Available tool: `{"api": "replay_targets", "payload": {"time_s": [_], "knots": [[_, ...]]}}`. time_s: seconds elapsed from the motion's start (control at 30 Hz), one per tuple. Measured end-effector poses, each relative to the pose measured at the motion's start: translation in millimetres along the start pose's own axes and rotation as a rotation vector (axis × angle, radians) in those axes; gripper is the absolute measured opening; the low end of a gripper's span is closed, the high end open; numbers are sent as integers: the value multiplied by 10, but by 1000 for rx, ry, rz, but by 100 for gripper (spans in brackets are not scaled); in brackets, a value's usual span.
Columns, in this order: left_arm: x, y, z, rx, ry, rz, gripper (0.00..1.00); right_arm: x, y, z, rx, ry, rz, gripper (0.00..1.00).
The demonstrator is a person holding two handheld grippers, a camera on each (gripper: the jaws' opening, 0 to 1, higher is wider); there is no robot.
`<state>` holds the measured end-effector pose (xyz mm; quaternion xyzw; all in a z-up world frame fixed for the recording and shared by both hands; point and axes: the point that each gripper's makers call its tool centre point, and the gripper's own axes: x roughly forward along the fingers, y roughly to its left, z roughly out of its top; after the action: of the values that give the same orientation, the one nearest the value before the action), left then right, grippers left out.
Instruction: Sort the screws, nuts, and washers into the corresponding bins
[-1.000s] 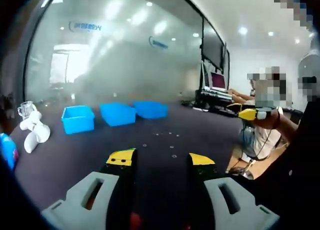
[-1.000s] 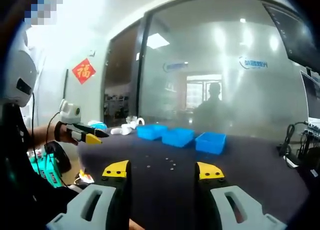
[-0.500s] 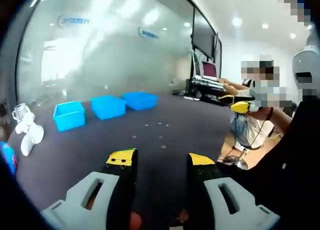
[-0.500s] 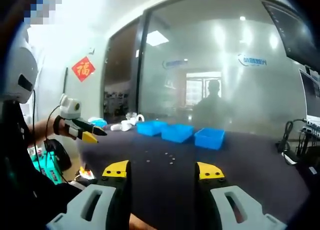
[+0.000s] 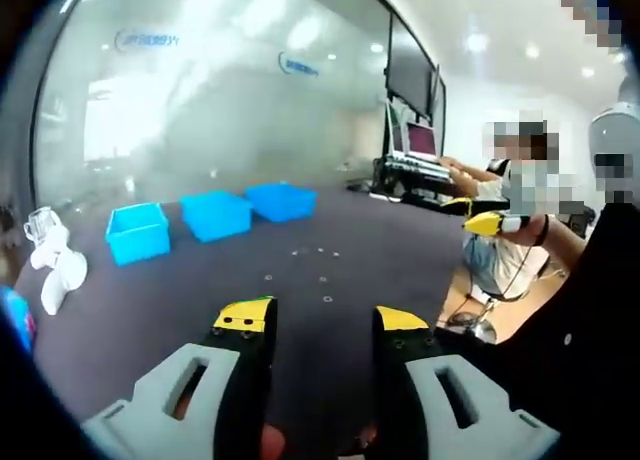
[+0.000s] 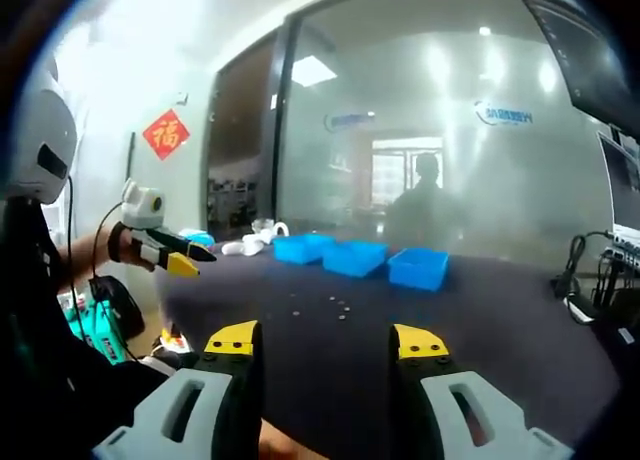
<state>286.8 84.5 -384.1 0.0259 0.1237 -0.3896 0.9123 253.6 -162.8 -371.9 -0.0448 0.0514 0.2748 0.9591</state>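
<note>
while both claws gape, 3 blue bins [image 5: 215, 214] line the table [image 5: 150, 290].

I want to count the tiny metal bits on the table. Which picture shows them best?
The left gripper view: the small metal fasteners lie spread apart on the dark table, so each speck stands alone. In the right gripper view they bunch together, farther off.

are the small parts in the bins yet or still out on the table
Still out: the small parts lie scattered on the dark table, in front of the three blue bins. What the bins hold cannot be told.
</note>
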Motion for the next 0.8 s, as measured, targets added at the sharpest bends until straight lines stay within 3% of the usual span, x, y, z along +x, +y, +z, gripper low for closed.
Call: {"api": "replay_targets", "payload": {"time_s": [0.6,0.8], "knots": [[51,-68,91,25,17,-57,36,17,22,-10,-7,6,9,46],[181,4,-15,29,52,-81,36,20,20,-20,-9,8,9,46]]}}
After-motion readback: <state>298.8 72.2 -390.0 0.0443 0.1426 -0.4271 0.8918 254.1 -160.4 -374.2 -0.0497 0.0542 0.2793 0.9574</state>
